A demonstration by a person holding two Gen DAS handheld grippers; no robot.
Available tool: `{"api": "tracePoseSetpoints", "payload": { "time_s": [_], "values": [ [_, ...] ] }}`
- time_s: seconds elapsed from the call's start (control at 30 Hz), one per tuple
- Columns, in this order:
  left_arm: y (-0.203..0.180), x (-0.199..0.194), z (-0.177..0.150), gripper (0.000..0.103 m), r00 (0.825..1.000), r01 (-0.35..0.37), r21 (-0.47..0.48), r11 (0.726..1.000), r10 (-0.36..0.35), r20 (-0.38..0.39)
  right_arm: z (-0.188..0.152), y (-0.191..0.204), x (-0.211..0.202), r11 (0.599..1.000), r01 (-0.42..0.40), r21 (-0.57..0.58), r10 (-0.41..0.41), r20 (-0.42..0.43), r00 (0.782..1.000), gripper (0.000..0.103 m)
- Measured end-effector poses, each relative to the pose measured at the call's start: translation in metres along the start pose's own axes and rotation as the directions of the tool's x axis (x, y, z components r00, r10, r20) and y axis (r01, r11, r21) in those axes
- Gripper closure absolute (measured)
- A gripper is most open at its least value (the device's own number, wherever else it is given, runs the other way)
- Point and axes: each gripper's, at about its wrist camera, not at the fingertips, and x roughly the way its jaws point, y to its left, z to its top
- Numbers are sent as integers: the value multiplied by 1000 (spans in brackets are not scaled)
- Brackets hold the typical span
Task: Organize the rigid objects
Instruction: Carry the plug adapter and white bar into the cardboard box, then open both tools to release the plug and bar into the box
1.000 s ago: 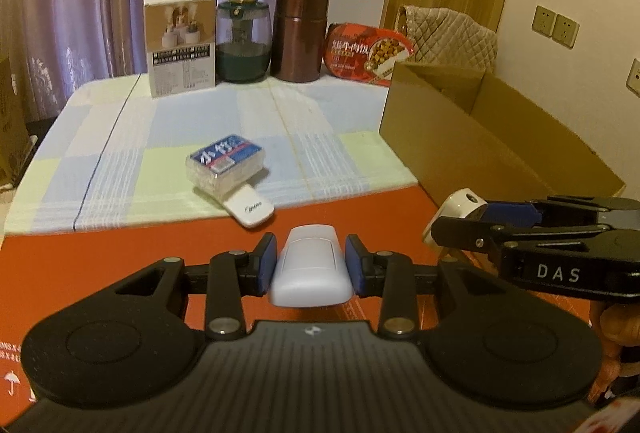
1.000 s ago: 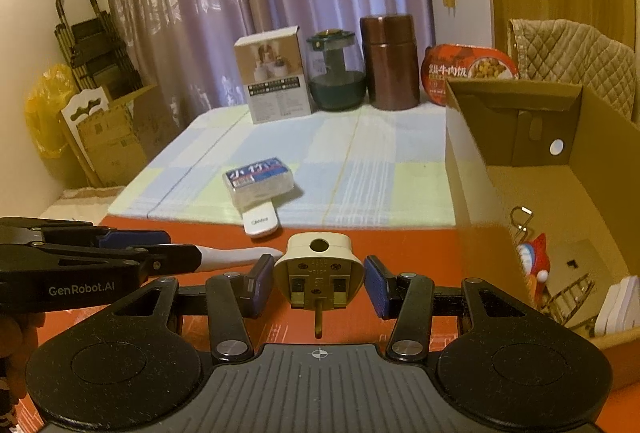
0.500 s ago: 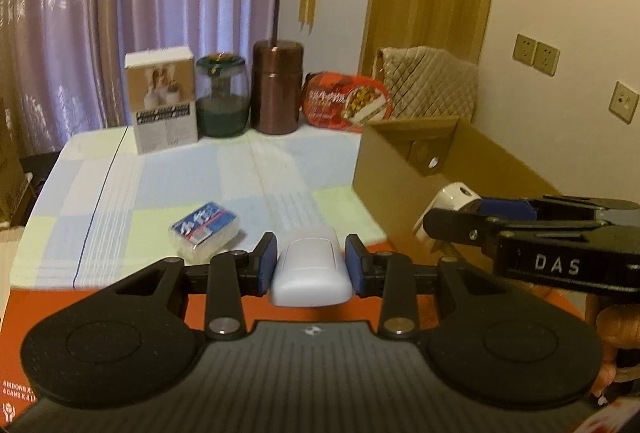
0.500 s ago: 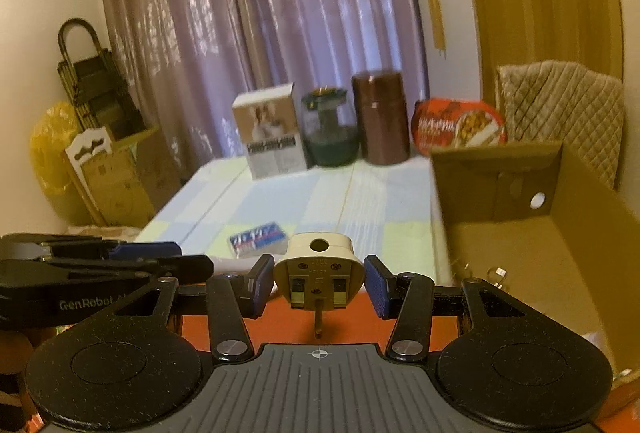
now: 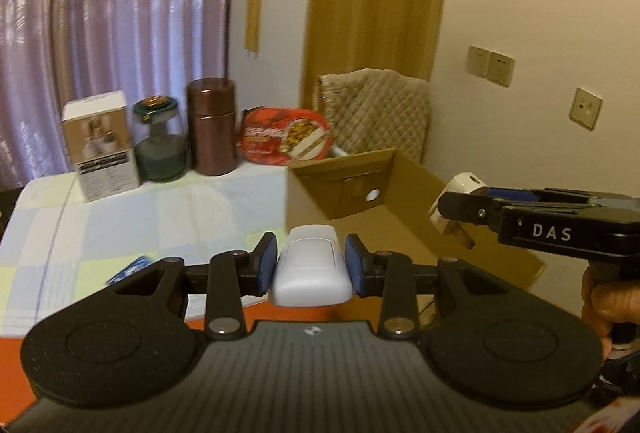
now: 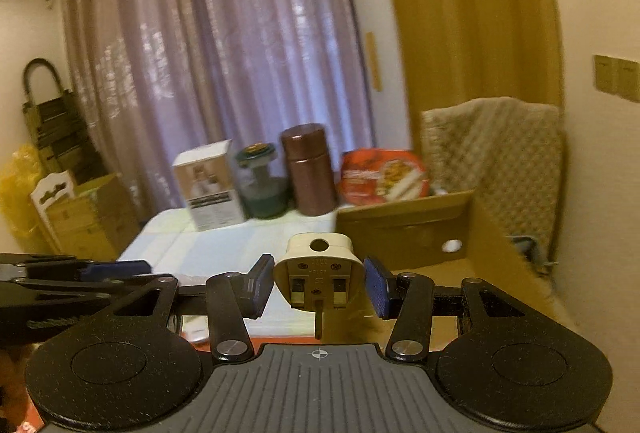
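Both loads are coming up off the counter [image 5: 168, 217] compared with a second ago, and the open cardboard box [image 5: 396, 201] is sliding in under my view, so I'm reckoning the drop-off is next. My left hand-held gripper [image 5: 311, 265] is clamping the white remote-like case [image 5: 310, 267] level, while the right hand-held gripper [image 6: 318, 283] is pinching the cream three-pin plug adapter [image 6: 318, 273], both tilting slightly down, side by side just short of the box.

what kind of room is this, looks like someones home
Most likely a lived-in home room: purple curtains across a window, a table with a checked cloth holding household containers, and a quilted chair against the wall.
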Motion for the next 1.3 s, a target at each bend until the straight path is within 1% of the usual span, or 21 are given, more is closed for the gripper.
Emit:
{"api": "tracePoseSetpoints", "payload": {
  "time_s": [0.2,0.37,0.63,0.73,0.8,0.9,1.13,1.3],
  "values": [
    [-36,20,5,71,998,56,27,998,-56,-15,-2,-46,-12,996,76,47,-75,-22,997,57],
    [-61,37,1,71,995,86,48,995,-84,-47,-10,-73,-17,992,105,74,-102,-39,994,57],
    [-79,61,-9,71,989,114,76,991,-107,-98,-18,-94,-17,988,116,106,-111,-54,992,57],
    [-83,66,-10,71,988,118,85,989,-109,-106,-21,-97,-17,986,118,114,-112,-56,992,57],
    [-86,67,-12,72,987,134,97,986,-124,-105,-22,-99,-17,986,119,118,-113,-58,992,57],
    [-87,64,-12,71,990,114,114,987,-104,-91,-23,-101,-16,986,119,121,-112,-62,992,57],
    [-63,55,-10,71,996,40,28,999,-38,-78,-25,-101,-17,986,113,125,-106,-64,992,57],
    [-52,50,-11,71,996,17,9,1000,-16,-86,-26,-98,-15,986,106,126,-97,-73,993,57]
  ]
}}
